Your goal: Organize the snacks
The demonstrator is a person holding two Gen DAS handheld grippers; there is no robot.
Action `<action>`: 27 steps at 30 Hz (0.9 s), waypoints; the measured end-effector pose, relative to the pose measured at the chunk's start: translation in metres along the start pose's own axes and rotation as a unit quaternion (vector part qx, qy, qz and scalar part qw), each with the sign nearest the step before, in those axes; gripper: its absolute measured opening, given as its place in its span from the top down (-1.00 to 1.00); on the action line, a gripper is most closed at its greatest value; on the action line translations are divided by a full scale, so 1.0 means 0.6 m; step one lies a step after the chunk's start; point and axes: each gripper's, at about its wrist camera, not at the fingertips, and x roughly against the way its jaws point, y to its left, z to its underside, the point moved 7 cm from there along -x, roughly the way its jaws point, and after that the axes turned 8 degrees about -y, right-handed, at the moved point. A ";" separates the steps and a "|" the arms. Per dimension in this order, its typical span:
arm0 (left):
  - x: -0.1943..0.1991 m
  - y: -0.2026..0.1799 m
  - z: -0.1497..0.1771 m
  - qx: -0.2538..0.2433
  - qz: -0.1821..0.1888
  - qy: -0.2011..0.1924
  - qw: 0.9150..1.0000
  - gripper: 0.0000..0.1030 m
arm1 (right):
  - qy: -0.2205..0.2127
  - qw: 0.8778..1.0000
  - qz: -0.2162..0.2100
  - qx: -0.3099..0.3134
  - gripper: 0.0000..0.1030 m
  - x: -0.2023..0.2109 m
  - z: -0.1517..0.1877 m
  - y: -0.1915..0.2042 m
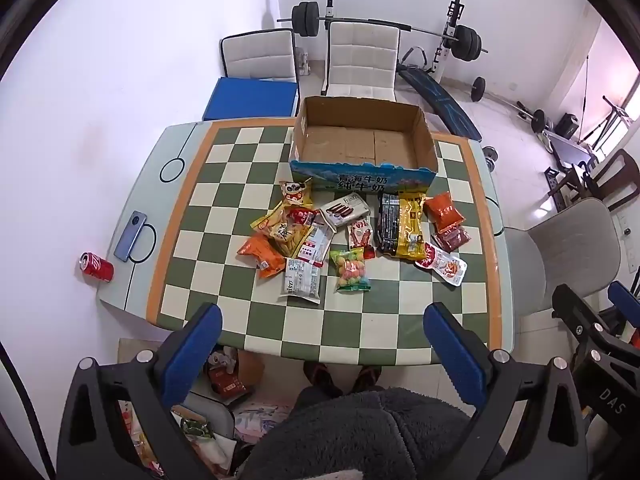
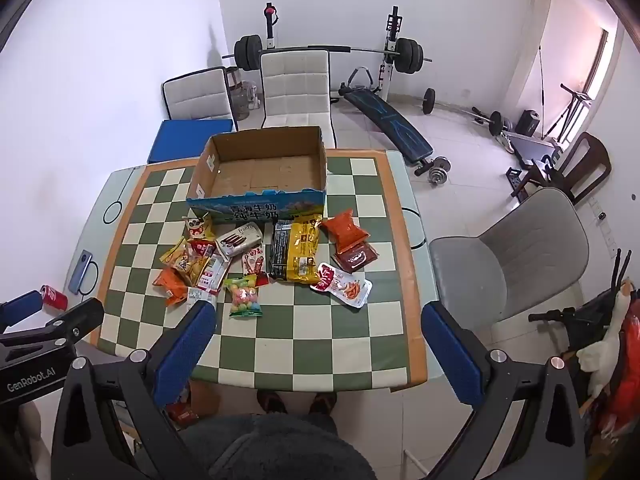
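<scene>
A home room: barbell rack [image 2: 328, 50], sit-up bench [image 2: 390, 124], padded chairs [image 2: 296, 88], checkered dining table [image 2: 340, 336].

left gripper [image 1: 322, 322]: jaws wide apart, held high | right gripper [image 2: 318, 322]: same, apparently level

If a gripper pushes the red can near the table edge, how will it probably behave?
The red can lies on its side, so it will probably roll rather than slide. It sits close to the table edge, so a push may send it off. I cannot tell whether it is full.
</scene>
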 end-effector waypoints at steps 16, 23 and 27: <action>0.001 -0.002 -0.006 0.005 0.006 -0.005 1.000 -1.00 | -0.003 1.000 -0.002 -0.002 -1.00 0.002 -0.004 0.006; 0.005 -0.003 -0.012 0.005 0.005 -0.006 1.000 -1.00 | -0.002 1.000 -0.002 -0.002 -1.00 0.000 -0.004 0.008; 0.007 -0.001 -0.015 0.005 0.005 -0.006 1.000 -1.00 | -0.003 1.000 -0.002 -0.003 -1.00 0.003 -0.005 0.007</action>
